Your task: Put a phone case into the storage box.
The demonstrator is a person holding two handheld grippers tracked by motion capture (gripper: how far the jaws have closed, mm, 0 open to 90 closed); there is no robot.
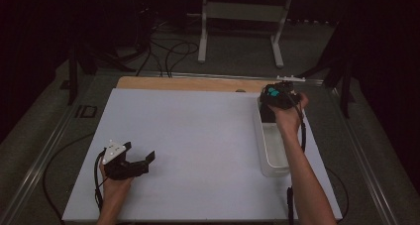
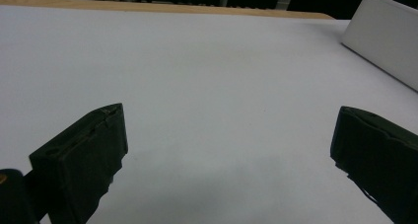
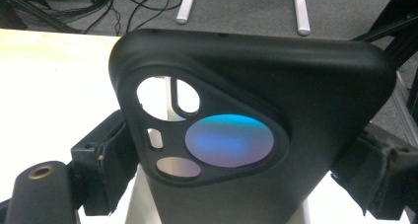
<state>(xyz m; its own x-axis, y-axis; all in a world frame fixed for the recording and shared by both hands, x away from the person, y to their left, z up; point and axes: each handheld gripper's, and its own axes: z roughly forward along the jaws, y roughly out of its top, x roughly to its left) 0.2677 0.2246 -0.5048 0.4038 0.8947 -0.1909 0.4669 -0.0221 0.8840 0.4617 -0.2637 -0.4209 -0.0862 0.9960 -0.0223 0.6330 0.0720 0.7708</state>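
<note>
Black phone case (image 3: 256,130) being pinched between the jaws of the right gripper (image 1: 278,97), above the far end of a white tray (image 1: 274,150).

The case is standing upright between the right jaws, one pressing on each of its side edges, its camera cutout facing the right gripper view and showing a blue-violet sheen; the tray's pale rim is lying just below the jaws, at the right side of the white desk (image 1: 198,136). The left gripper (image 1: 130,161) is resting low over the near left part of the desk, well apart from the case, its jaws spread wide with only bare desk surface between them, and the tray's white wall (image 2: 384,39) is showing far ahead to the right of those jaws.
</note>
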